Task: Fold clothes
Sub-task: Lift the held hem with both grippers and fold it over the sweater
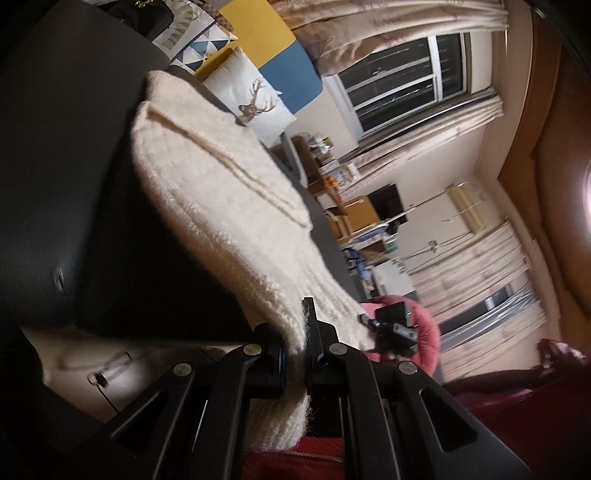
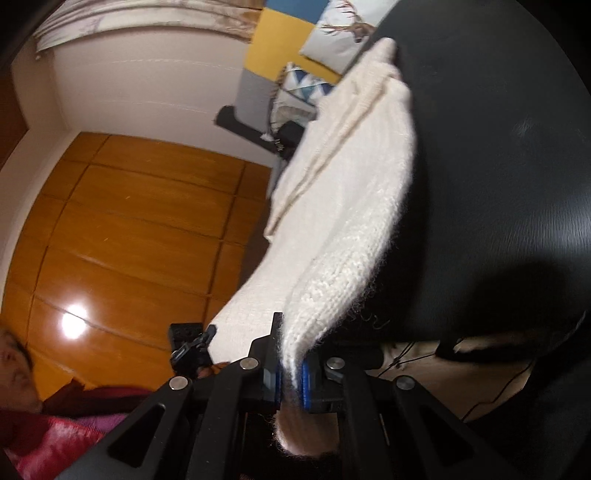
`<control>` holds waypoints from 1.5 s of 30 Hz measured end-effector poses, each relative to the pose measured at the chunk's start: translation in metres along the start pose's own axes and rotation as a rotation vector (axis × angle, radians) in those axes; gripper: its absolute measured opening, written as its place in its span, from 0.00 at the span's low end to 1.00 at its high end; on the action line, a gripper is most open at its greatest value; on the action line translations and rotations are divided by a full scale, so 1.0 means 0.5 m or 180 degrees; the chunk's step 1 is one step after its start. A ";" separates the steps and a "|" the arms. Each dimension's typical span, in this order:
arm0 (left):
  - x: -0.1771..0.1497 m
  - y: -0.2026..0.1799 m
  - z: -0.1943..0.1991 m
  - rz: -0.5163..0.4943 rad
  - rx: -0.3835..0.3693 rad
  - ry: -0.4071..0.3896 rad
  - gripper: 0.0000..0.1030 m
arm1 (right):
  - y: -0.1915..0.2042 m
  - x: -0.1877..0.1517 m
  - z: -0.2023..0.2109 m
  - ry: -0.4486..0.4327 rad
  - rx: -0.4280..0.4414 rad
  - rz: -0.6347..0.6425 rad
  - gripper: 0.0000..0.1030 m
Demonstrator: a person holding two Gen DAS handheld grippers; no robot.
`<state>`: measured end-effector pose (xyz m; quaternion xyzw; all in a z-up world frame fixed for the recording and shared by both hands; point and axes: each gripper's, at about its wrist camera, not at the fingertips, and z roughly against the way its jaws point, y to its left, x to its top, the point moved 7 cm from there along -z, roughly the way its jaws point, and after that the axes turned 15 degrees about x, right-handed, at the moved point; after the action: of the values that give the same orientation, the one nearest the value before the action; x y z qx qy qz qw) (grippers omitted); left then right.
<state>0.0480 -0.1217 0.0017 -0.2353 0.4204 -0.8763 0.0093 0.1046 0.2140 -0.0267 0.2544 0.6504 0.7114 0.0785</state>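
A lived-in room at night, centred on a dark table

The dark table (image 1: 55, 155) has a deer-print cushion (image 1: 255, 103) just beyond it, against yellow and blue wall panels (image 1: 266, 40). Past the cushion, a dark window (image 1: 399, 77) hangs under beige curtains (image 1: 369, 22). Beside the table, glossy orange wooden boards (image 2: 129, 221) reflect 1 bright lamp.

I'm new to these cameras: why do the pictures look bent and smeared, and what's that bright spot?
Left wrist view: fisheye bends the window frame; the curtains are motion-blurred; dark shadow under the lifted sweater. Right wrist view: a lamp's glare shines on the glossy wood panels; the table is nearly black.
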 end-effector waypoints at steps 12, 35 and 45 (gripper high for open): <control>0.106 -0.038 0.021 0.0383 -0.0572 -0.0407 0.06 | 0.104 0.097 0.000 -0.0401 0.0481 0.0315 0.05; 0.438 0.171 -0.239 0.1513 -0.0398 -0.0330 0.06 | -0.149 0.545 -0.109 -0.0919 -0.0036 -0.0624 0.05; 0.467 0.279 -0.332 0.2329 -0.0222 -0.0091 0.14 | -0.272 0.599 -0.132 -0.1245 -0.0259 -0.1437 0.12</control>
<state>-0.2549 -0.1404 -0.0962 -0.0819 0.5062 -0.7967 0.3200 -0.2127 0.3071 -0.0817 0.2322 0.6340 0.6390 0.3685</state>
